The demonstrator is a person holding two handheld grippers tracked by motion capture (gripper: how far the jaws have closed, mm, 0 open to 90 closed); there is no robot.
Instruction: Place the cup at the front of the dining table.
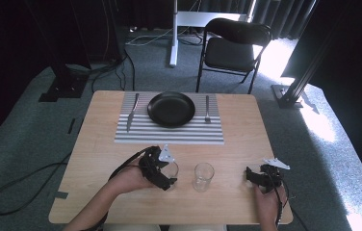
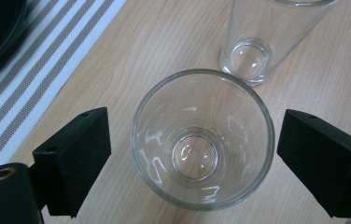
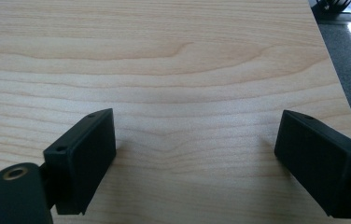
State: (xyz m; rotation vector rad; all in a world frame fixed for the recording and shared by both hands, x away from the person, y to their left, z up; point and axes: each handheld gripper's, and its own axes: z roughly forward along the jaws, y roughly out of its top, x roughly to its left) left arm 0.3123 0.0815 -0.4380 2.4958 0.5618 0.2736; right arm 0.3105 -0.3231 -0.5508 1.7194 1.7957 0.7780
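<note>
Your left gripper (image 2: 190, 154): jaws spread around an upright empty glass (image 2: 203, 139), not touching it, a second glass (image 1: 203, 176) just right. Your right gripper (image 3: 194, 158): jaws spread over bare table (image 3: 187, 70), near right.

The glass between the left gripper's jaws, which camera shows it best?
The left gripper view: the glass sits large between the open jaws, rim and base clear, untouched by either. In the high view the left gripper hides most of the glass. The right gripper view looks at bare table.
</note>
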